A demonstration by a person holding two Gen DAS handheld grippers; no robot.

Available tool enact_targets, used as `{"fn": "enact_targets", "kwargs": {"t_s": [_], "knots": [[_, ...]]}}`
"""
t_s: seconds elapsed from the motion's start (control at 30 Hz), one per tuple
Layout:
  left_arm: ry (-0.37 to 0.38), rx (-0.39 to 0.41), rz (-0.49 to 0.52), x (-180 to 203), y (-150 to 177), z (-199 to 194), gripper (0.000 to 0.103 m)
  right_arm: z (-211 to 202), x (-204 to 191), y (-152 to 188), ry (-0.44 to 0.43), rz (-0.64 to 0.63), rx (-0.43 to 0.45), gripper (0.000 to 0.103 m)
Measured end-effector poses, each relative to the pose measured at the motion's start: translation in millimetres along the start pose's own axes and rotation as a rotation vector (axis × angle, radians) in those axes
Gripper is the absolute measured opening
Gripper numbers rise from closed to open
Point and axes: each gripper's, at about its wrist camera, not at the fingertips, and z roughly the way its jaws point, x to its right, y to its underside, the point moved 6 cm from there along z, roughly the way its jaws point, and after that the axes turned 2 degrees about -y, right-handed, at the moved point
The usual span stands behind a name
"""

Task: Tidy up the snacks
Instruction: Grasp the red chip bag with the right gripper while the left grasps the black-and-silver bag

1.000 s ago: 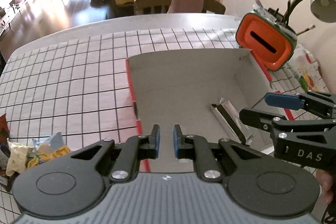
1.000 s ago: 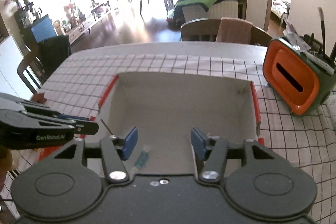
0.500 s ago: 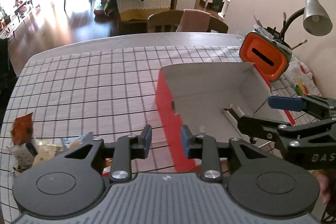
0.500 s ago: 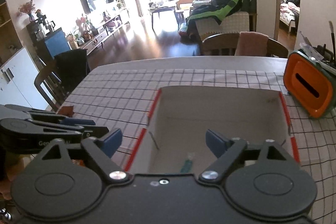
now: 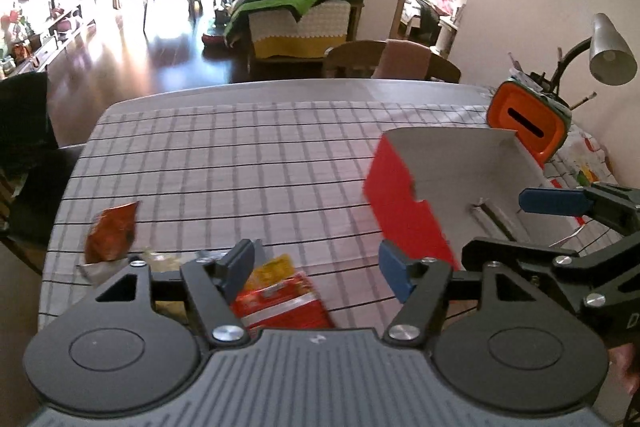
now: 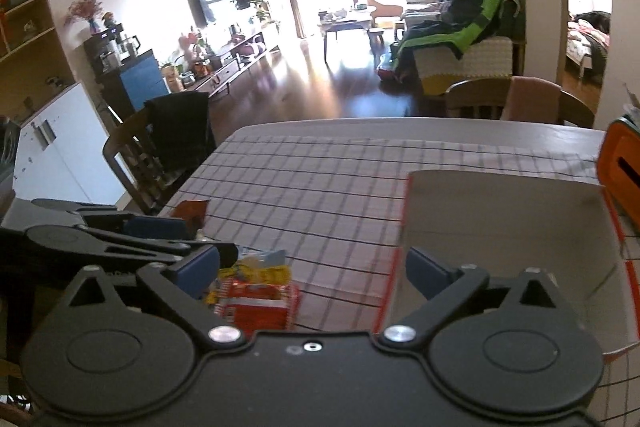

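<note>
Red cardboard box (image 5: 404, 211): open-topped, red outside and pale grey inside; it stood on the checked tablecloth (image 5: 224, 163) toward the right; inside it one slim silvery packet (image 5: 492, 217) lay against the inner wall; in the right wrist view the rest of its floor (image 6: 508, 227) looked bare
Orange holder (image 5: 528, 119): stood just behind the box's far corner; brushes and pens stuck out of its top; a grey desk lamp (image 5: 610, 51) leaned over it
Snack pile: a red-and-white packet (image 5: 280, 303) lay on the cloth left of the box, with a yellow packet (image 5: 274, 265) just behind it; an orange-brown packet (image 5: 110, 233) lay farther left, apart from them
Left gripper (image 5: 316, 269): jaws were opening, about halfway apart; nothing was between the pads; the red-and-white packet lay on the cloth below them
Right gripper (image 6: 312, 269): jaws were opening, almost fully spread; they gripped nothing; it hung above the cloth between the snack pile and the box wall
</note>
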Motion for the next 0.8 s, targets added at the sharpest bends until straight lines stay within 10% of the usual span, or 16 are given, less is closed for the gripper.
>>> {"fn": "enact_targets", "kwargs": {"t_s": [0.8], "knots": [[-0.138,-0.050,-0.118,-153,67,5,0.088,90,-86,52,0.037,-0.091,-0.141,0.103]]}}
